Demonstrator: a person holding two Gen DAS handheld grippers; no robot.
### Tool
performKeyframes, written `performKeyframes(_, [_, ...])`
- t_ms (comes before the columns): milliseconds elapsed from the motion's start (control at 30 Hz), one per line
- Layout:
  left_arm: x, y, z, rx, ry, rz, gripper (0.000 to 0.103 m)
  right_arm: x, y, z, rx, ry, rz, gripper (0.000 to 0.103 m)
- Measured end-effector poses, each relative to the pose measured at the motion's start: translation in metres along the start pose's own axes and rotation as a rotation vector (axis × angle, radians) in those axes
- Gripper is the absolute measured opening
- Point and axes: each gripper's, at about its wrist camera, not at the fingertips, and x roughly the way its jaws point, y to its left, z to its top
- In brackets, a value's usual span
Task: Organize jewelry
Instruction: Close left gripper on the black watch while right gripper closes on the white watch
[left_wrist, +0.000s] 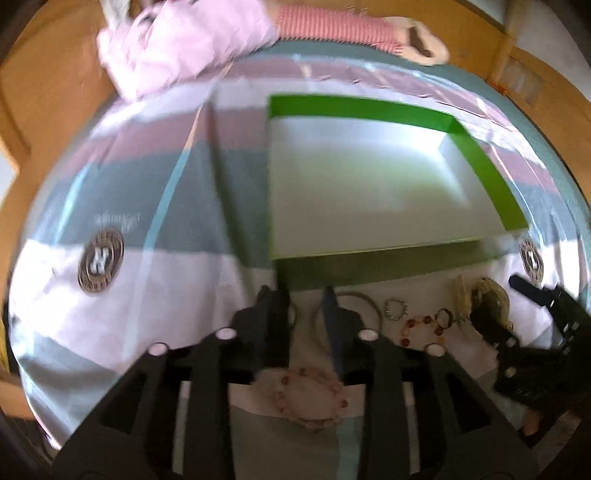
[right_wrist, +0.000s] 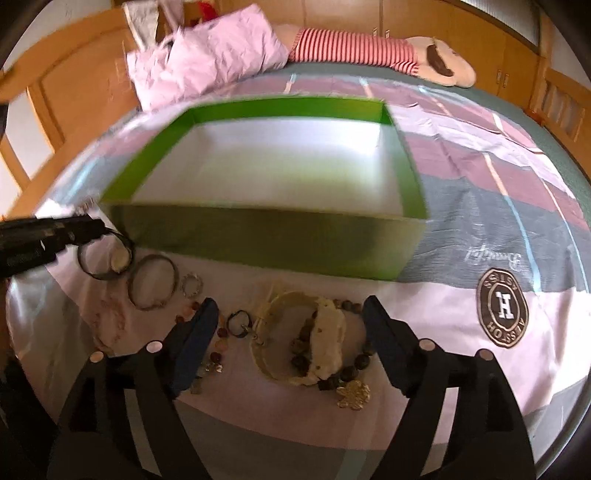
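Right tongs (right_wrist: 290, 332) spread wide, empty, straddling cream bracelet pile (right_wrist: 325, 343) at lower middle. Left tongs (left_wrist: 306, 317) part open, empty, farther away. Green box (right_wrist: 258, 236) just above.

Soft daylight, motion blur throughout (worst on the left view), fisheye bending at edges.

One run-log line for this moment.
box: green box empty | jewelry: all on bedspread | right gripper: open over dark bead bracelet | left gripper: slightly open, nothing visibly held

The left gripper (left_wrist: 306, 295) hides part of a thin ring (left_wrist: 364, 301); the green box (left_wrist: 480, 155) looks blurry.
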Motion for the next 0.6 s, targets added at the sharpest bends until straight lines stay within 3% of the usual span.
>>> performKeyframes(133, [0.013,0.025,0.001,-0.121,0.069,-0.063,0.044,0.02,0.0,-0.002,-0.007,0.054,-0.021,0.077])
performKeyframes(167, [0.014,0.024,0.0,-0.122,0.073,-0.066,0.049,0.022,-0.001,-0.003,0.006,0.063,-0.011,0.07])
performKeyframes(233, [0.017,0.015,-0.003,-0.088,0.072,-0.061,0.058,0.021,-0.006,-0.002,0.038,0.06,0.003,0.066])
performKeyframes(400, [0.02,-0.013,-0.008,0.055,0.039,0.044,0.064,0.018,-0.012,-0.003,0.06,0.054,0.02,0.065])
performKeyframes(533, [0.012,0.002,-0.001,-0.014,-0.004,0.093,0.079,0.018,-0.01,-0.005,0.051,0.058,0.015,0.066])
performKeyframes(600, [0.015,0.01,0.002,-0.048,0.006,0.121,0.08,0.019,-0.008,-0.005,0.046,0.057,0.009,0.066])
